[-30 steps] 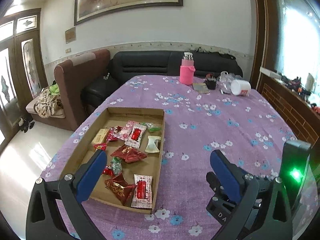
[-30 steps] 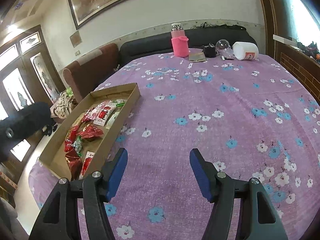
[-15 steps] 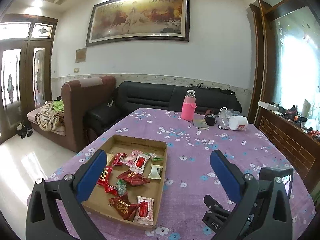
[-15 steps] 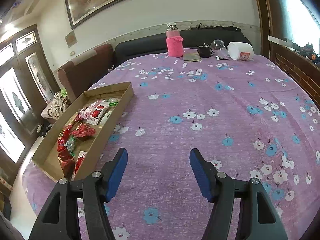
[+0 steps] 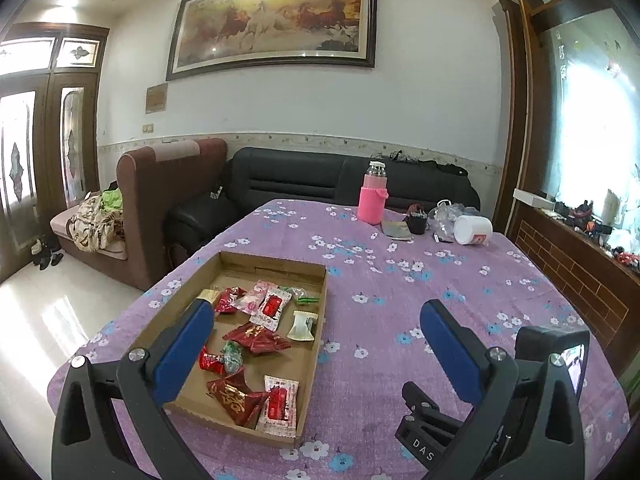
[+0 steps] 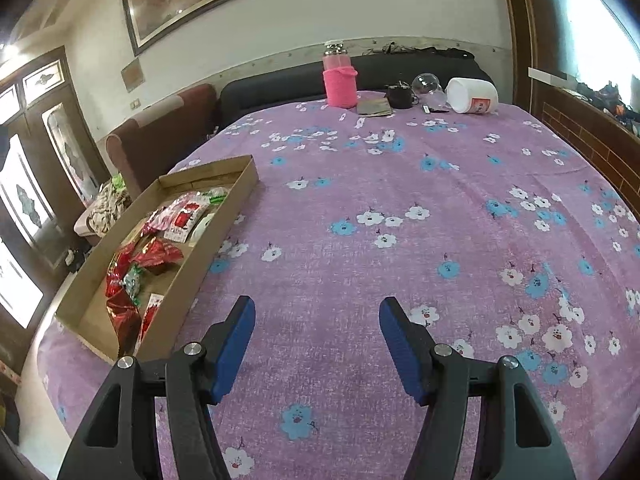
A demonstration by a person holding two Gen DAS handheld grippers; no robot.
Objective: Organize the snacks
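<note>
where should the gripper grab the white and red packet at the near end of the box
Grip the white and red packet across its two long edges, mid-length, coming straight down. It lies flat near the cardboard box's wall and overlaps a red wrapper, so side approaches look blocked.

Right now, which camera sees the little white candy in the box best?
The left wrist view: the white candy lies in plain sight, whole, near the cardboard box's right wall. In the right wrist view that wall hides most of it, leaving a white sliver.
</note>
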